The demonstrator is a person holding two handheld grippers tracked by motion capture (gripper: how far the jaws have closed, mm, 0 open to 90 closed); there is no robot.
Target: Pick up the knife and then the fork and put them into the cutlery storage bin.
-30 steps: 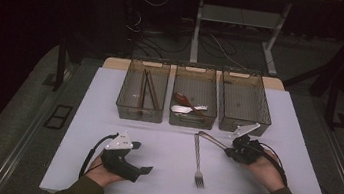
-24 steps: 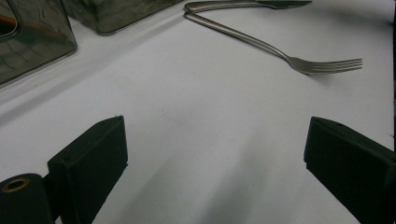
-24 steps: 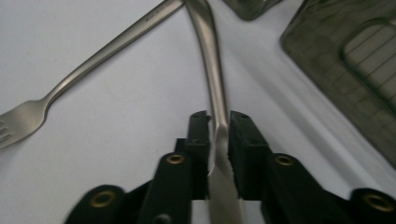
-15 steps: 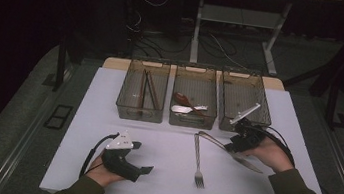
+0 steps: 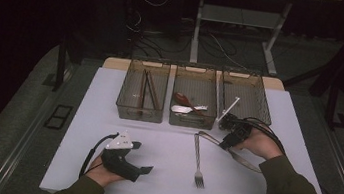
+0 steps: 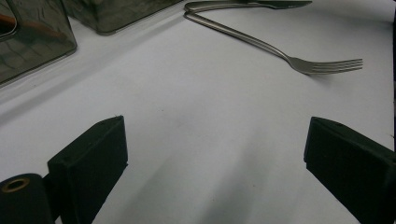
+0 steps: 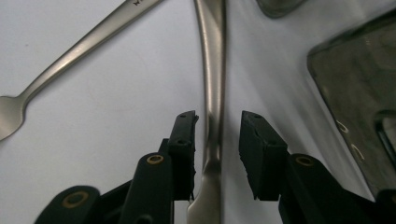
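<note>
Since a second ago the right gripper (image 5: 229, 135) has slid from the table's right side in toward the bins and settled over the knife (image 7: 211, 88); its jaws opened wide, then began closing again. Knife lies flat on the white table (image 5: 106, 118), just in front of the middle bin (image 5: 192, 122), handle end by the fork (image 5: 198, 156) handle. Its handle runs between the right jaws, gaps on both sides, pads not yet pressing. Judgement: step is gripping the knife. Keep the handle centred, lower until the pads straddle its sides, close squarely, lift level so the blade clears the fork. Left gripper (image 5: 142, 170) rests idle near the front edge, jaws spread wide, nothing between. Right bin (image 5: 258, 113) holds a white utensil (image 5: 229, 108).
</note>
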